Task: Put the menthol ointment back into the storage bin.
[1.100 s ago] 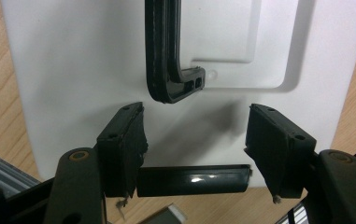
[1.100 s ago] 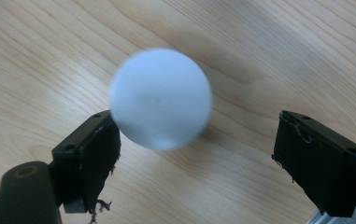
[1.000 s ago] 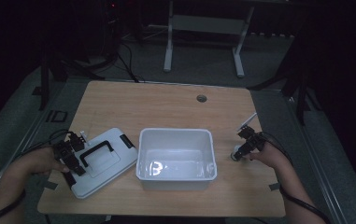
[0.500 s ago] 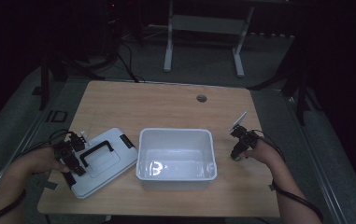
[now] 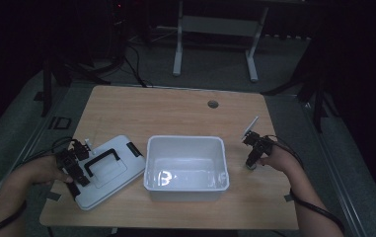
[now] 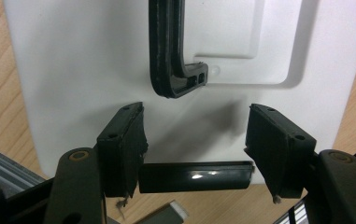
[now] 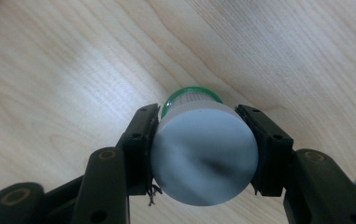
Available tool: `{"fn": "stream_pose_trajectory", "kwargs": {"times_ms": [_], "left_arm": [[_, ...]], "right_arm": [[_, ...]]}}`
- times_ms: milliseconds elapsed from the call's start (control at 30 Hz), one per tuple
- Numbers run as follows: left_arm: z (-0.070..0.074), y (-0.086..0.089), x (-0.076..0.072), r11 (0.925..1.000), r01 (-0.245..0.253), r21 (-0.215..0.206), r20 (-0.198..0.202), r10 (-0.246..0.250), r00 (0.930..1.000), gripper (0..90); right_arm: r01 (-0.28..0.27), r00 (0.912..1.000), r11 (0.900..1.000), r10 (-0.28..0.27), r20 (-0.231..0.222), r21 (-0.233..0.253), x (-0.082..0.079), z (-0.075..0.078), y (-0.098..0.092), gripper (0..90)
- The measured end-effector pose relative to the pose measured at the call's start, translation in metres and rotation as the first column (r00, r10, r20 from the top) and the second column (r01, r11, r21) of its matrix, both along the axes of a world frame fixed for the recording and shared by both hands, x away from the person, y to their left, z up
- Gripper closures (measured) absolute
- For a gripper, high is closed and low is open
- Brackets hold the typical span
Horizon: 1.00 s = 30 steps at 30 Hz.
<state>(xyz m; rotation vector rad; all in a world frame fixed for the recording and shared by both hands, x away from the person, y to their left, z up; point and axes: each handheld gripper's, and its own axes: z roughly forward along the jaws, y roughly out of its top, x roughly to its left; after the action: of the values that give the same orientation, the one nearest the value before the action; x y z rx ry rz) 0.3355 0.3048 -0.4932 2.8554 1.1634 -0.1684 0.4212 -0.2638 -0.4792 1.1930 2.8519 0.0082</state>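
Gripping: right gripper (image 7: pixel 202 154) pinches a white-capped bottle (image 7: pixel 201 156), upright on the table (image 5: pixel 175 108).
Bin: white tub (image 5: pixel 185 185) lies just left of that bottle.
Left gripper (image 6: pixel 194 154): jaws wide above the lid (image 6: pixel 73 70), near its black handle (image 6: pixel 168 51).

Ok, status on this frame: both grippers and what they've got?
Left gripper open over white plastic lid. Right gripper shut on white-capped small bottle. White rectangular plastic bin between them.
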Motion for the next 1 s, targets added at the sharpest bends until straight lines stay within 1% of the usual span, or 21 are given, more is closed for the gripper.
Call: {"fn": "stream_pose_trajectory", "kwargs": {"times_ms": [33, 133, 267, 333, 367, 400, 467, 533, 567, 600, 633, 767, 833, 933, 1000], "left_arm": [[0.000, 0.000, 0.000, 1.0000, 0.000, 0.002, 0.000, 0.000, 1.0000, 37.3], [0.000, -0.001, 0.000, 1.0000, -0.001, 0.006, -0.001, 0.001, 1.0000, 37.3], [0.001, -0.002, 0.001, 1.0000, 0.000, 0.003, 0.001, 0.000, 1.0000, 37.3], [0.002, -0.002, 0.001, 1.0000, -0.001, 0.006, 0.002, 0.001, 1.0000, 37.3], [0.002, -0.002, 0.001, 1.0000, -0.001, 0.006, 0.002, 0.001, 1.0000, 37.3], [0.002, -0.002, 0.001, 1.0000, -0.003, 0.008, 0.001, 0.003, 1.0000, 37.3], [0.003, -0.002, 0.001, 1.0000, -0.002, 0.007, 0.002, 0.002, 1.0000, 37.3], [0.003, -0.002, 0.001, 1.0000, -0.004, 0.007, 0.003, 0.004, 1.0000, 37.3], [0.003, -0.002, 0.001, 1.0000, -0.004, 0.007, 0.003, 0.004, 1.0000, 37.3], [0.003, -0.002, 0.001, 1.0000, -0.005, 0.008, 0.003, 0.005, 1.0000, 37.3], [0.003, -0.002, 0.001, 1.0000, -0.007, 0.007, 0.002, 0.006, 1.0000, 37.3], [0.003, -0.003, 0.001, 1.0000, 0.000, 0.009, 0.004, 0.000, 1.0000, 37.3], [0.003, -0.004, 0.001, 0.9999, 0.008, 0.012, 0.001, -0.008, 1.0000, 37.3], [0.003, -0.005, 0.000, 0.9998, 0.015, 0.014, 0.002, -0.015, 0.9999, 37.3], [0.004, -0.006, 0.000, 0.9998, 0.012, 0.013, 0.000, -0.012, 0.9999, 37.3]], "right_arm": [[-0.017, 0.9998, 1.000, 0.017, 0.009, -0.004, -0.001, 0.003, 0.000, 50.2], [-0.037, 0.9992, 0.999, 0.037, 0.016, -0.008, -0.006, 0.012, 0.001, 50.2], [-0.085, 0.9963, 0.996, 0.085, 0.014, -0.028, -0.015, 0.023, 0.005, 50.1], [-0.103, 0.9946, 0.994, 0.103, 0.015, -0.026, -0.018, 0.027, 0.005, 50.2], [-0.103, 0.9946, 0.994, 0.103, 0.015, -0.026, -0.018, 0.027, 0.005, 50.2], [-0.114, 0.9933, 0.993, 0.115, 0.016, -0.024, -0.020, 0.030, 0.006, 50.2], [-0.148, 0.9884, 0.989, 0.148, 0.031, -0.018, -0.027, 0.039, 0.009, 50.2], [-0.163, 0.9858, 0.987, 0.163, 0.042, -0.011, -0.030, 0.046, 0.011, 50.2], [-0.163, 0.9858, 0.987, 0.163, 0.042, -0.011, -0.030, 0.046, 0.011, 50.2], [-0.172, 0.9840, 0.985, 0.172, 0.047, -0.009, -0.032, 0.049, 0.012, 50.2], [-0.189, 0.9802, 0.982, 0.189, 0.059, -0.011, -0.036, 0.057, 0.016, 50.2], [-0.232, 0.9702, 0.972, 0.233, 0.067, -0.021, -0.044, 0.072, 0.023, 50.2], [-0.257, 0.9636, 0.966, 0.259, 0.067, -0.028, -0.048, 0.080, 0.026, 50.2], [-0.282, 0.9550, 0.959, 0.284, 0.087, -0.033, -0.054, 0.092, 0.031, 50.2], [-0.299, 0.9487, 0.954, 0.300, 0.100, -0.030, -0.058, 0.099, 0.034, 50.2]]}}
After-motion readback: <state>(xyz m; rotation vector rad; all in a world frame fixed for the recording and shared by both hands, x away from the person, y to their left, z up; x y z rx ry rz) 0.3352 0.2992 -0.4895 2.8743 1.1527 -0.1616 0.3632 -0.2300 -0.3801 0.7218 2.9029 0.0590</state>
